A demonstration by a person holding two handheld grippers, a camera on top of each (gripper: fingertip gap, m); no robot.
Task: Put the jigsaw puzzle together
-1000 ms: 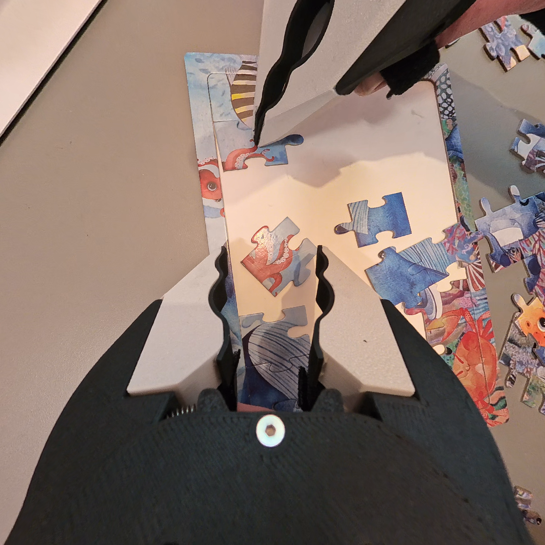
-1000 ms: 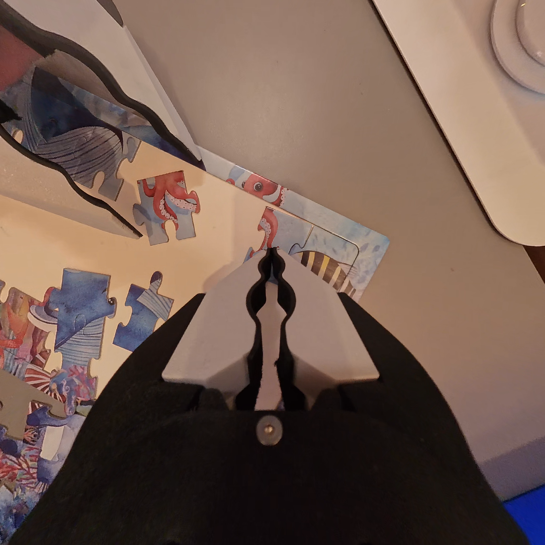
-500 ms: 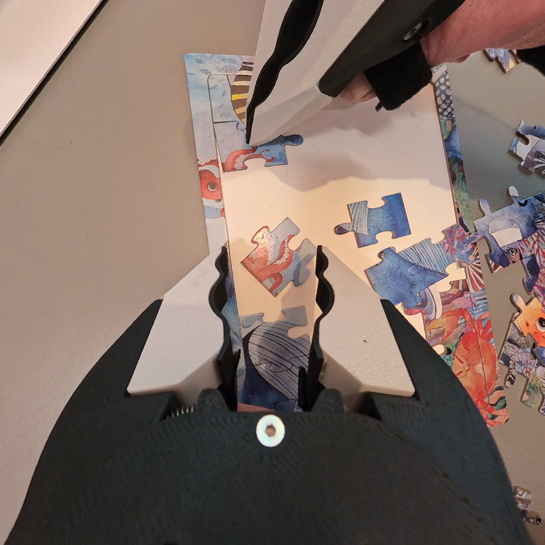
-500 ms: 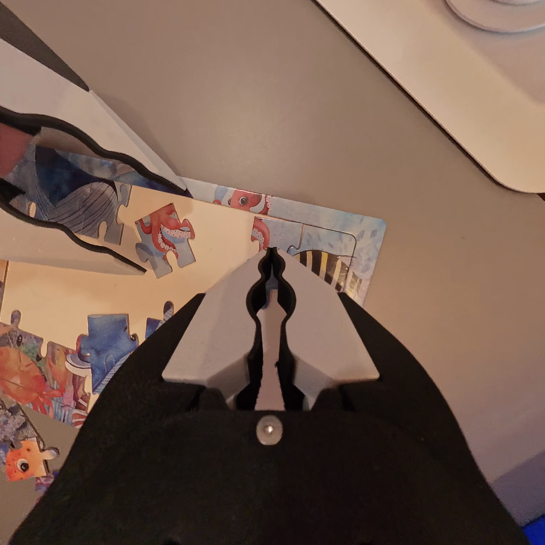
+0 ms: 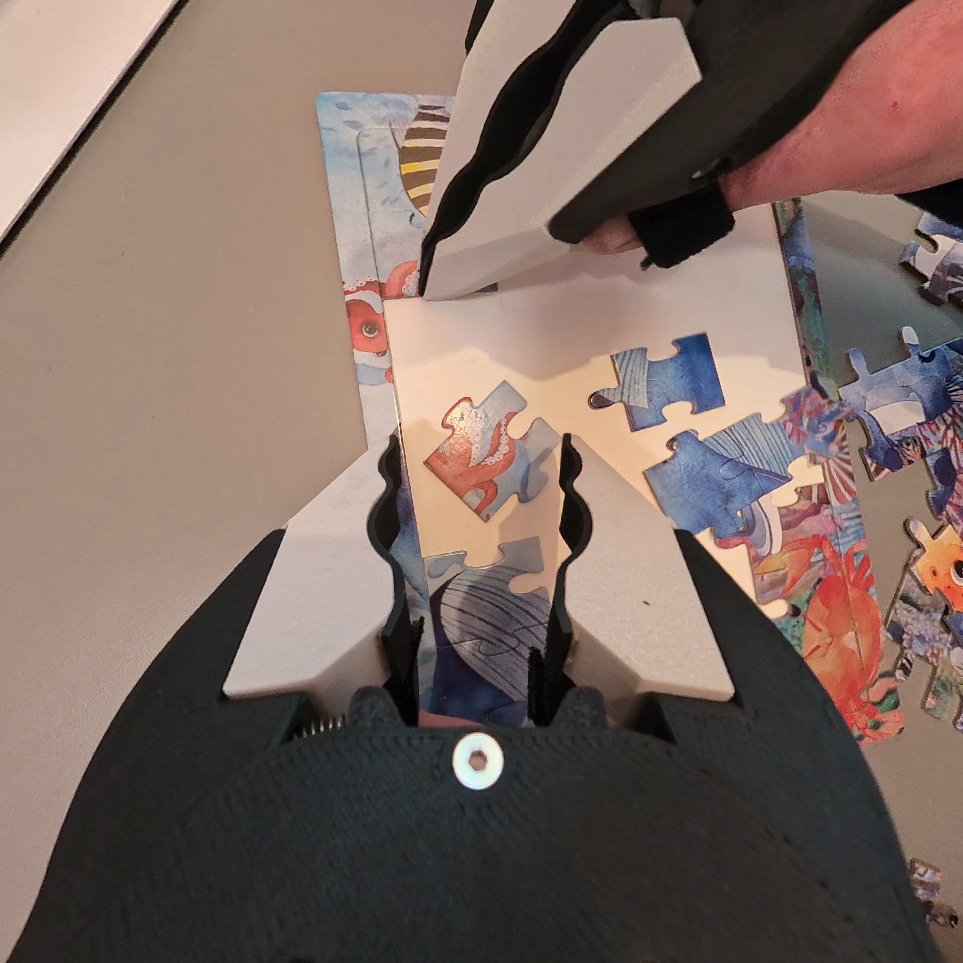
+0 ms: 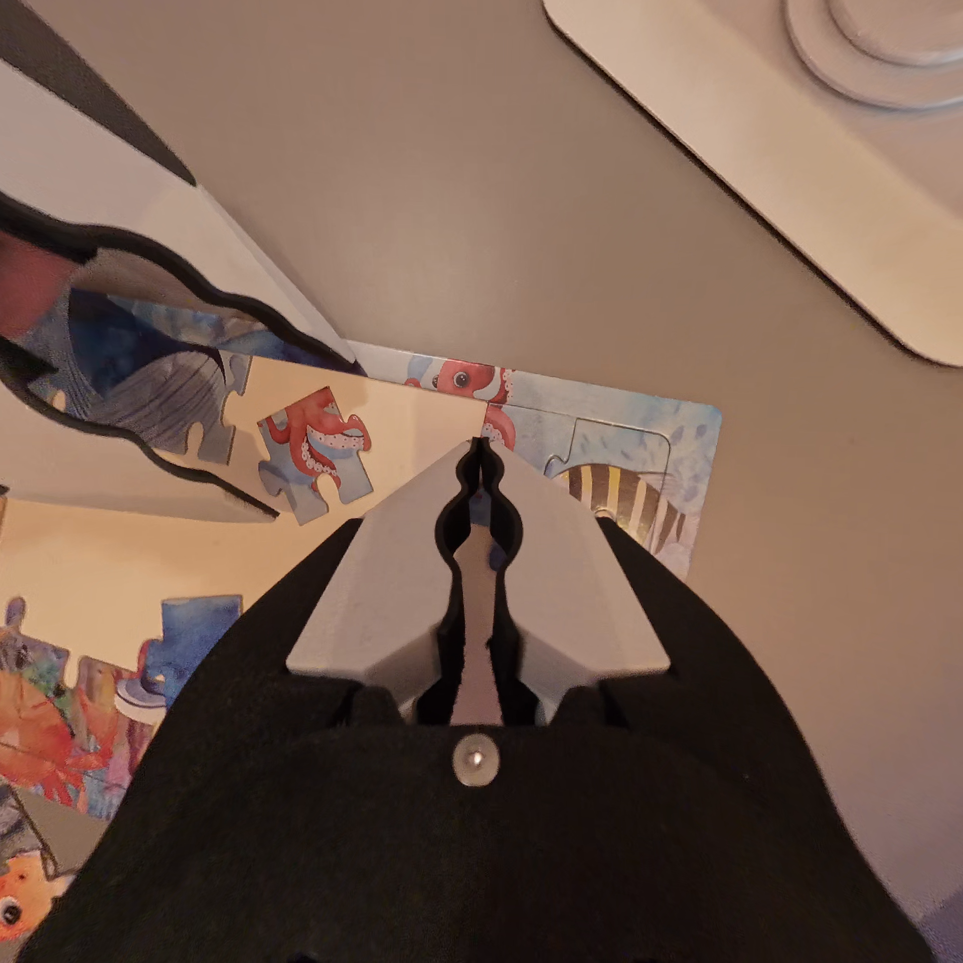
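The puzzle tray (image 5: 573, 323) lies on a grey table and also shows in the right wrist view (image 6: 130, 563). My left gripper (image 5: 477, 443) is open and empty, low over the tray's left edge. A loose octopus piece (image 5: 487, 458) lies just ahead of its fingertips, and fitted whale pieces (image 5: 490, 609) lie between its fingers. My right gripper (image 6: 479, 443) is shut, its tips pressing down on a tentacle piece (image 6: 497, 427) beside the striped-fish piece (image 6: 620, 484) in the tray's corner. From the left wrist view the right gripper (image 5: 423, 284) hides most of that piece.
Two loose blue pieces (image 5: 662, 380) lie on the bare tray, by an assembled crab section (image 5: 834, 625). More loose pieces (image 5: 912, 406) lie on the table to the right. A white board (image 6: 729, 156) lies beyond the tray. A hand (image 5: 834, 120) holds the right gripper. Left tips to right tips: about 6 cm.
My right gripper has slid the tentacle piece toward the tray's left frame, against the octopus picture there, and now stands steeper. My left gripper has not moved.
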